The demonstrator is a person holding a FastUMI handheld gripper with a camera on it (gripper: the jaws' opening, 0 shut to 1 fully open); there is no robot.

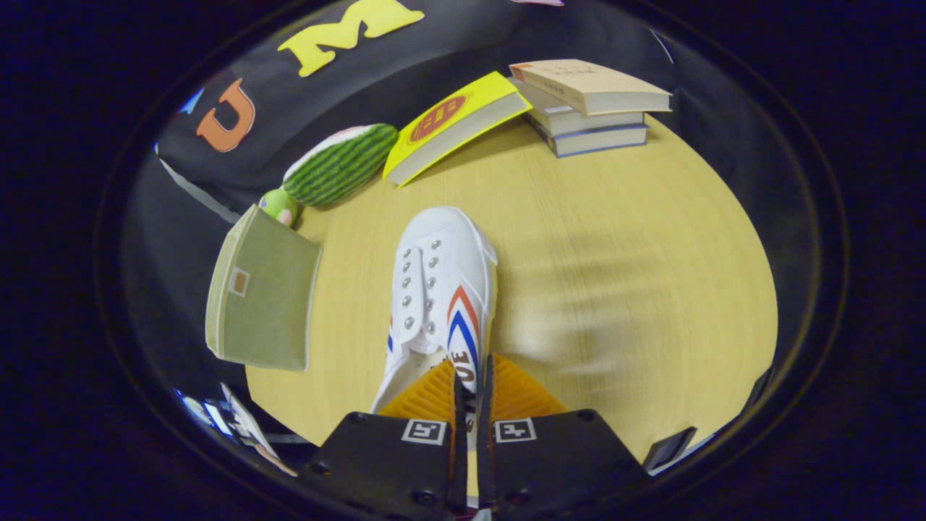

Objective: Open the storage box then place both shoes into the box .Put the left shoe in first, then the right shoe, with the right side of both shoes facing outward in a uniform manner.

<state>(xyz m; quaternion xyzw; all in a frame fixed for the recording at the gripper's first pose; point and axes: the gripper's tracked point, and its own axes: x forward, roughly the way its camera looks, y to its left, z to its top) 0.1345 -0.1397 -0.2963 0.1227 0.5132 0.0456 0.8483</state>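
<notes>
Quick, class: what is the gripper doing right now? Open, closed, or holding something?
Gripper: closed on the side wall of the white shoe, near its heel, both fingers pressing on it.

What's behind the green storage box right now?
Behind the green storage box, a watermelon plush and a small green toy peek out; the box hides the toy's lower part. The tool is shut on the white shoe.
</notes>
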